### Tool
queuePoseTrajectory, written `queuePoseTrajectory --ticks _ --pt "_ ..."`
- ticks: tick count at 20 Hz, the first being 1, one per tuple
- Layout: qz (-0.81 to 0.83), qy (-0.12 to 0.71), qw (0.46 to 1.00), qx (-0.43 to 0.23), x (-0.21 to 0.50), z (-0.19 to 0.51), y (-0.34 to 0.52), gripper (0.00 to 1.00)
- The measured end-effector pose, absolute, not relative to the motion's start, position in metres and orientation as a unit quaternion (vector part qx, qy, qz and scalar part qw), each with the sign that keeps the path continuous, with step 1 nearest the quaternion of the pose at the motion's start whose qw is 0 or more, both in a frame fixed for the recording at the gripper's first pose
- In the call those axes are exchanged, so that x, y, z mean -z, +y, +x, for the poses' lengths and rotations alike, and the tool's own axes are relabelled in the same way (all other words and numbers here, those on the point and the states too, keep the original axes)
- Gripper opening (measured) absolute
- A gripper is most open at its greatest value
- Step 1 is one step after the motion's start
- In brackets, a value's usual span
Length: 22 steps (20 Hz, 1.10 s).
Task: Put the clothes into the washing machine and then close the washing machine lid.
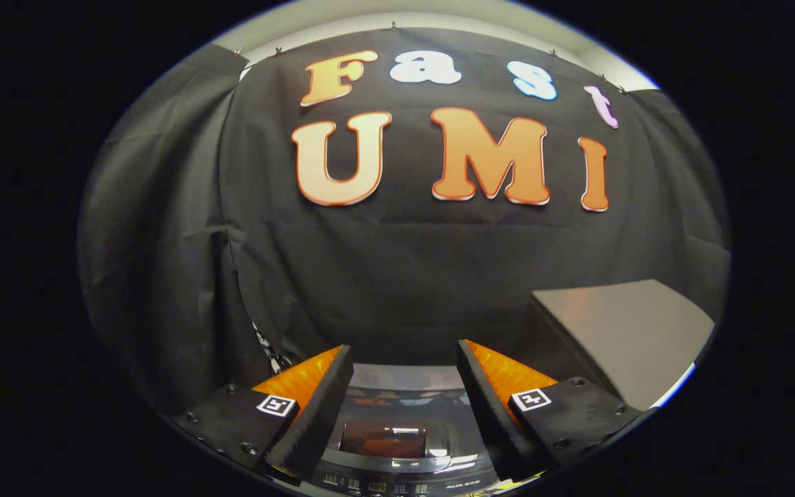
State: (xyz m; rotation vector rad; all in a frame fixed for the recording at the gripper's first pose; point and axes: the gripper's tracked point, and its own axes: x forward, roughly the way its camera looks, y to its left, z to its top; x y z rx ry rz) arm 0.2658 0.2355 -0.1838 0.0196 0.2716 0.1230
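gripper [404,376] held spread, fingers well apart, nothing between them, nothing clamped. washing machine [401,462] seen low between the fingers: a dark glossy top, a control strip nearest, a window in the lid [384,438] giving back reddish reflections. lid apparently lying flat and closed, judged from that flat glossy pane; hard to be sure at this angle. no clothes to be made out, neither on the machine nor in the fingers; whether any lie inside behind the window, cannot tell, the tint there reading more as reflection than as fabric. so two readings of progress: either loading and closing both done and the tool lifted clear, or nothing begun and the lid yet to be opened; the empty, released fingers fit both. as a guess, nearer one end of the task than the middle. as for the room: black cloth wall [397,276] hung straight ahead beyond the fingers, creased and pinned along its top, a pale strip of ceiling above. grey slanted box [618,338] just right of the machine, beyond the right finger, plain and matt. floor hidden.
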Motion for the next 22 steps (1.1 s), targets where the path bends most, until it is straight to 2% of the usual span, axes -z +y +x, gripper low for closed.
queuePoseTrajectory --ticks 7,11,15,22 --pt "0.056 0.089 0.993 -0.044 0.093 0.226 0.166 0.98" --pt "0.084 0.077 0.993 -0.021 0.073 0.201 0.119 0.98" --pt "0.017 0.046 0.999 0.006 0.026 0.177 0.080 0.98" --pt "0.001 0.028 1.000 0.004 -0.036 0.143 0.043 0.97"
